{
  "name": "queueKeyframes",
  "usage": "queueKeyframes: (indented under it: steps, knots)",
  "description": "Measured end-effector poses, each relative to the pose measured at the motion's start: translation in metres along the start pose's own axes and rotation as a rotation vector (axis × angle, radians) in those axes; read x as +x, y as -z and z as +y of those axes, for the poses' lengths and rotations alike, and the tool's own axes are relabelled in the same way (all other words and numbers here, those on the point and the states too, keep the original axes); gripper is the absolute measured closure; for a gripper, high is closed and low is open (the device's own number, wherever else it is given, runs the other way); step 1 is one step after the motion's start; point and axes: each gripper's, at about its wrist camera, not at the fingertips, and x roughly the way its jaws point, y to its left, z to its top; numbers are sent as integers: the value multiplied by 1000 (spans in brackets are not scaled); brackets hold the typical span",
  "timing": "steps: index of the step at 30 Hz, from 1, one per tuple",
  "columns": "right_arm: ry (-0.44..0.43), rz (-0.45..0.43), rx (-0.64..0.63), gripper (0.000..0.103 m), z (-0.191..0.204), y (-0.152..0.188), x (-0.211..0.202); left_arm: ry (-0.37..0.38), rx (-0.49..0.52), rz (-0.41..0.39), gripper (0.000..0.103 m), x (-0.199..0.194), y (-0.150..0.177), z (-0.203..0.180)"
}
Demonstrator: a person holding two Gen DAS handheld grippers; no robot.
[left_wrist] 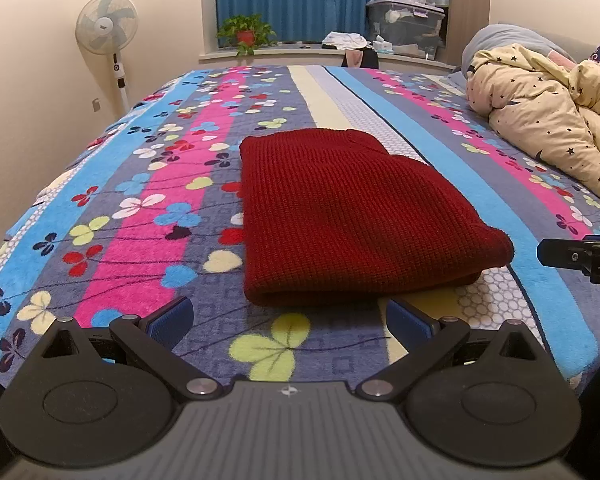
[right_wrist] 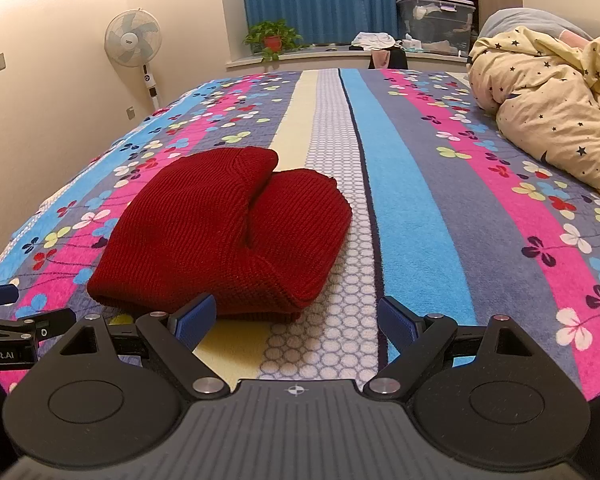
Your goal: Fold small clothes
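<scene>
A dark red knit garment (left_wrist: 352, 216) lies folded into a thick rectangle on the striped flowered bedspread (left_wrist: 140, 216). My left gripper (left_wrist: 290, 318) is open just short of its near edge, nothing between the blue pads. In the right wrist view the same red garment (right_wrist: 220, 232) sits ahead and to the left, with a folded flap on top. My right gripper (right_wrist: 296, 318) is open too, its left pad (right_wrist: 196, 318) close to the garment's near right corner; whether it touches is unclear. The right gripper's tip (left_wrist: 580, 256) shows at the left view's right edge.
A cream star-print duvet (left_wrist: 548, 120) is bunched on the bed's right side. A standing fan (left_wrist: 106, 28) is by the left wall. A potted plant (left_wrist: 246, 32), loose clothes and a plastic storage box (left_wrist: 408, 24) sit on the far ledge before blue curtains.
</scene>
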Motion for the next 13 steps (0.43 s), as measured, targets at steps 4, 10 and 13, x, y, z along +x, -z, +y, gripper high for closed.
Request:
queueKeyframes:
  steps: [4, 10, 13]
  knots:
    - [0, 0, -1, 14, 0, 0, 0, 3, 6, -6, 0, -1, 0, -1]
    - [-1, 1, -5, 14, -1, 0, 0, 4, 5, -2, 0, -1, 0, 1]
    - [-1, 0, -5, 14, 0, 0, 0, 3, 0, 6, 0, 0, -1, 3]
